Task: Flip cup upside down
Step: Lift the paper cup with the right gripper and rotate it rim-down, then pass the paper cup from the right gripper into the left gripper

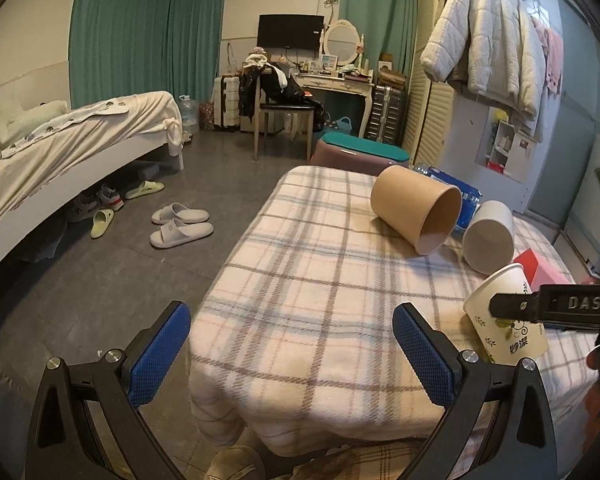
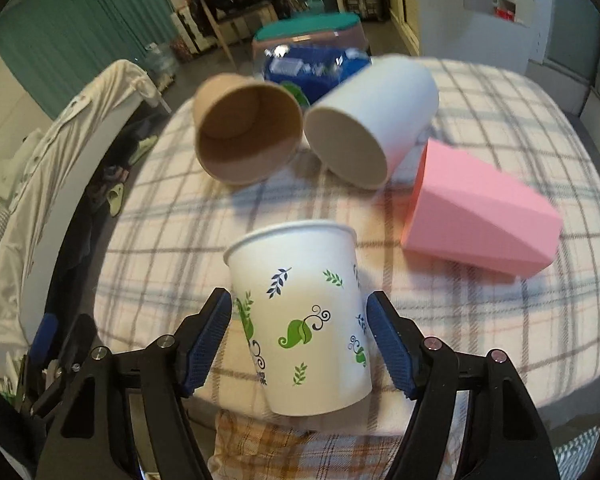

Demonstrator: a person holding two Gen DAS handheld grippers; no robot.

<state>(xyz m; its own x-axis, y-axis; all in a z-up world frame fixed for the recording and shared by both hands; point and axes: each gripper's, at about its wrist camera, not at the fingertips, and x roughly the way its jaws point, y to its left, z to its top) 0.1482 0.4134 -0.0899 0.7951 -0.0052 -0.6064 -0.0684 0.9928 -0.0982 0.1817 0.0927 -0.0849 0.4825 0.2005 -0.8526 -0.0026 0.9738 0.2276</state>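
Note:
A white paper cup with green and blue leaf prints (image 2: 300, 312) stands between the blue pads of my right gripper (image 2: 299, 334), near the front edge of the plaid-covered table (image 2: 480, 320). The pads sit close at both sides of the cup; a thin gap shows on each side. The cup is tilted a little, rim toward the table's middle. In the left wrist view the same cup (image 1: 508, 320) is at the right, with a right gripper finger (image 1: 556, 306) across it. My left gripper (image 1: 292, 344) is open and empty over the table's left front corner.
A brown paper cup (image 2: 244, 128) and a plain white cup (image 2: 372, 120) lie on their sides at the table's middle. A pink wedge block (image 2: 480, 220) lies to the right. A blue plastic pack (image 2: 312, 68) is behind them. A bed (image 1: 60, 148), slippers (image 1: 180, 224) and floor are at left.

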